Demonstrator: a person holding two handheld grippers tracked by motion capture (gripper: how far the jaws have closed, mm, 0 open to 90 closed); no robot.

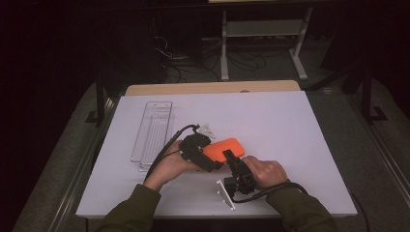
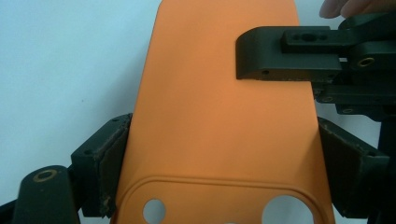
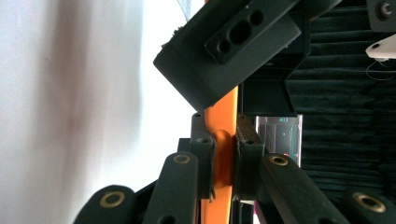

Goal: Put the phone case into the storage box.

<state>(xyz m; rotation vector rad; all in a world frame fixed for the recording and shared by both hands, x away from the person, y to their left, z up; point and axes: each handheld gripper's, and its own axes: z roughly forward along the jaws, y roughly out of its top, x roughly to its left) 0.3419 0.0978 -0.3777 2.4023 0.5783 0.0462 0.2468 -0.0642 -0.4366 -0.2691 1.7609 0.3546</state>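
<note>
Orange phone case (image 1: 223,148) sits lifted just above the middle of my white table (image 1: 290,145), camera cut-outs toward me. My left gripper (image 2: 219,154) pinches it across its width, one pad on each long edge. My right gripper (image 3: 225,158) is pressed together on one long edge, a jaw on each face (the rim bulges slightly between the pads). As I judge it, I'm steadying or flexing the case, so I should keep both pinches light and move the hands together, or the soft silicone will twist and slip free. A clear plastic tray (image 1: 153,133) lies well apart to the left. No brand or writing is readable anywhere.
</note>
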